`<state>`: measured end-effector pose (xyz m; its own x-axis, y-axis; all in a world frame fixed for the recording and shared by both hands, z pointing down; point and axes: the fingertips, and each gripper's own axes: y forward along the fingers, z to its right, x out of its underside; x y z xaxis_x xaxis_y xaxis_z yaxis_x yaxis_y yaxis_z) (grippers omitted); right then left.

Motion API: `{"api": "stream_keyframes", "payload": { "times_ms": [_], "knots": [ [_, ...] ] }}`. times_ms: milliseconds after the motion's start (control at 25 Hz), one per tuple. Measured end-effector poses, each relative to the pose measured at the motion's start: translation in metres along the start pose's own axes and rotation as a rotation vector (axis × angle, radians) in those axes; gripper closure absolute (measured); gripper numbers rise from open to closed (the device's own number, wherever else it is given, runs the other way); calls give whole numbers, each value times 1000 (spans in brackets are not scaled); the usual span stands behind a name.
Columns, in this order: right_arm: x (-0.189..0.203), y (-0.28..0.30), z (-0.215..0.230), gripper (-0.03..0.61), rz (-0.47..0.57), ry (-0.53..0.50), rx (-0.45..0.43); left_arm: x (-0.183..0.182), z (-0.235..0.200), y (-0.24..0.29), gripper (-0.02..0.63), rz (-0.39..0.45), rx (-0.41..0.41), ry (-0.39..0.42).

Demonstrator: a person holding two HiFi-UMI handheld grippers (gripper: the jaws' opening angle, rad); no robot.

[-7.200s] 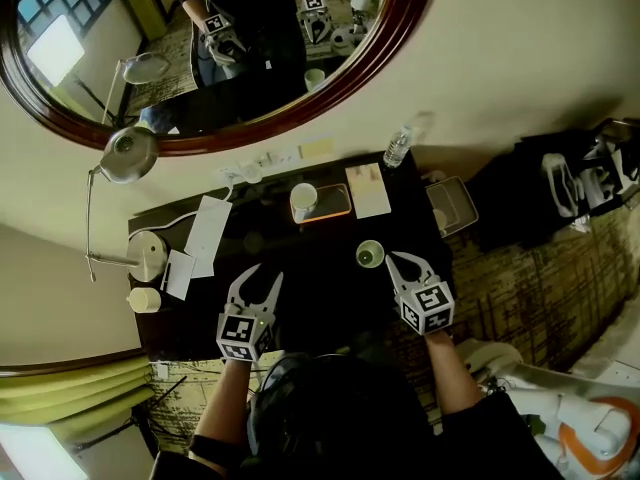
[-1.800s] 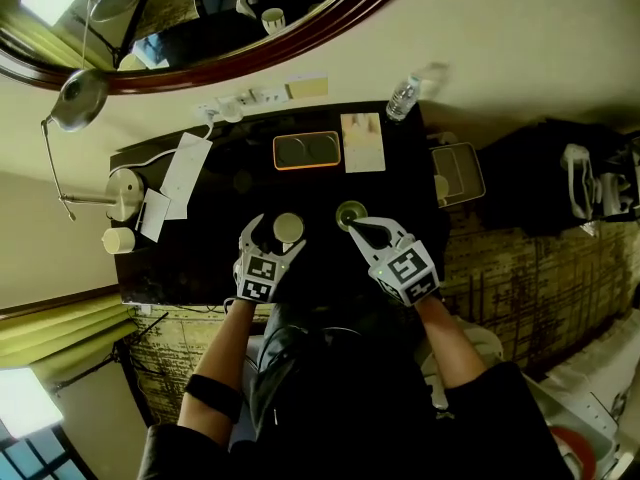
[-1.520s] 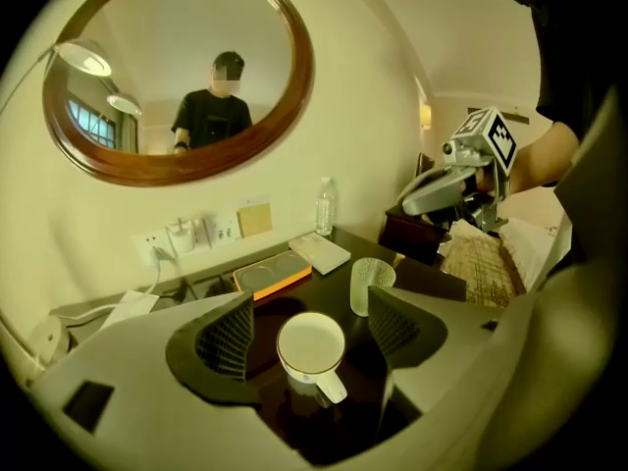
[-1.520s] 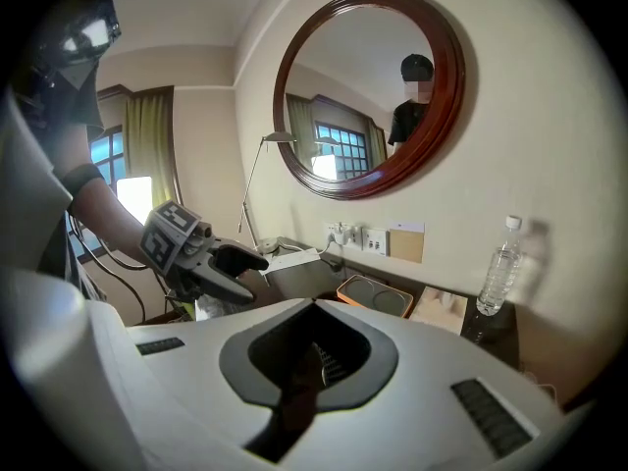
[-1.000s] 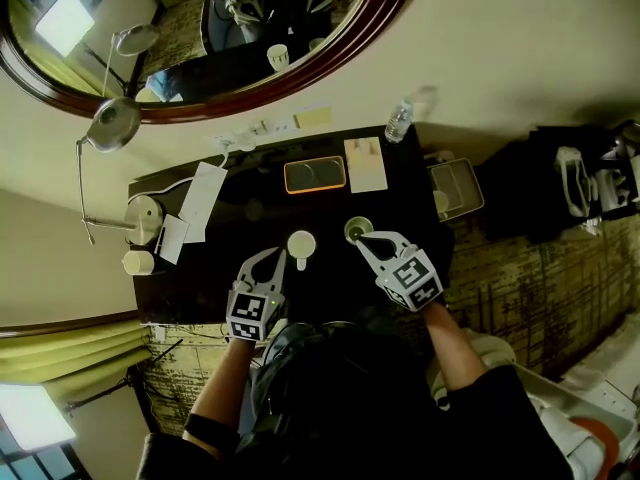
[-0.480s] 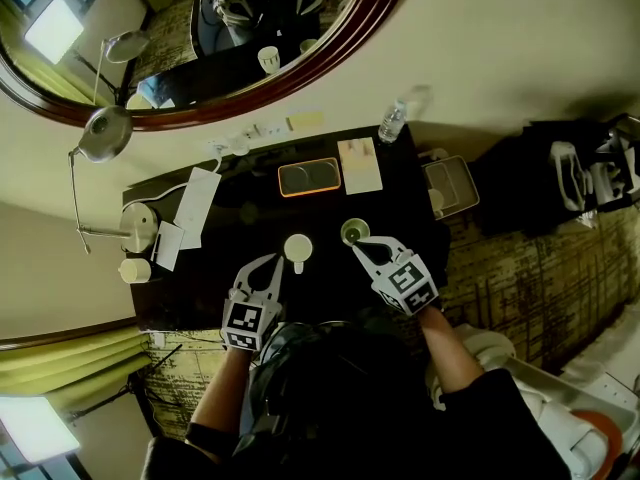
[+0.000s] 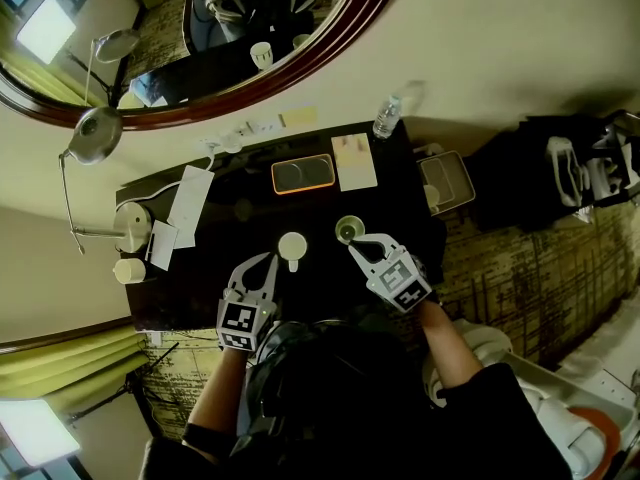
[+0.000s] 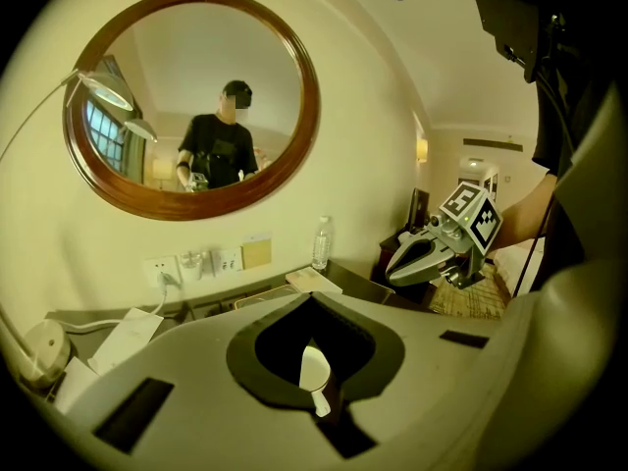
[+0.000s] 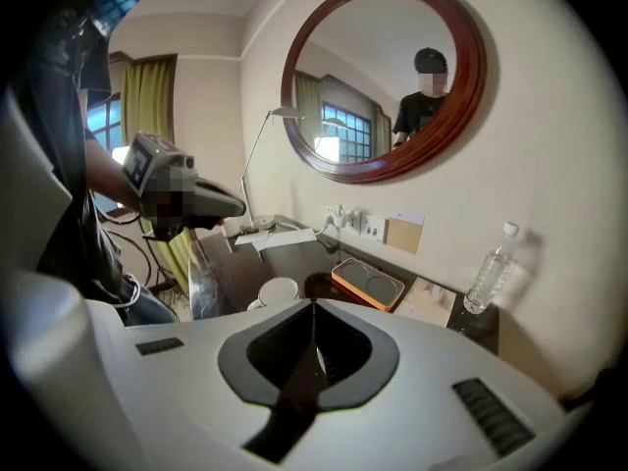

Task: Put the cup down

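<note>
A white cup stands upright by itself near the front of the black table. My left gripper sits just left of the cup, shut and empty. Through its jaw window in the left gripper view I see the cup and its handle. A second cup with a greenish inside stands to the right. My right gripper is shut with its tips on that cup's near edge. A pale sliver shows between the pads in the right gripper view. The white cup shows there too.
An orange-rimmed tray lies at the back of the table, with a paper card and a water bottle to its right. A desk lamp and papers take the left end. A round mirror hangs above.
The white cup, first on the orange tray, was carried to the table's front by my left gripper, which has let it go and drawn back. My right gripper closed at the second cup.
</note>
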<state>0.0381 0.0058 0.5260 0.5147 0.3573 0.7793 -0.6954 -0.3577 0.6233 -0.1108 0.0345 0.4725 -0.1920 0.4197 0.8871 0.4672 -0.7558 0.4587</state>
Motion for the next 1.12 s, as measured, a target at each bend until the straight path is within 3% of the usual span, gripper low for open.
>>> {"api": "stream_keyframes", "payload": {
  "times_ms": [280,480,560,1120],
  "knots": [
    [32,19,3,336,-196,-295,-68,6,3,2,627,-19,1,-6],
    [56,38,13,151,-335,-424,-146,5,-4,2,627,-11,-7,-23],
    [65,46,17,116,-374,-447,-168,8,-5,4,627,-10,-10,-33],
    [95,102,35,72,-456,-521,-261,27,-10,24,627,-33,-30,-90]
  ]
}}
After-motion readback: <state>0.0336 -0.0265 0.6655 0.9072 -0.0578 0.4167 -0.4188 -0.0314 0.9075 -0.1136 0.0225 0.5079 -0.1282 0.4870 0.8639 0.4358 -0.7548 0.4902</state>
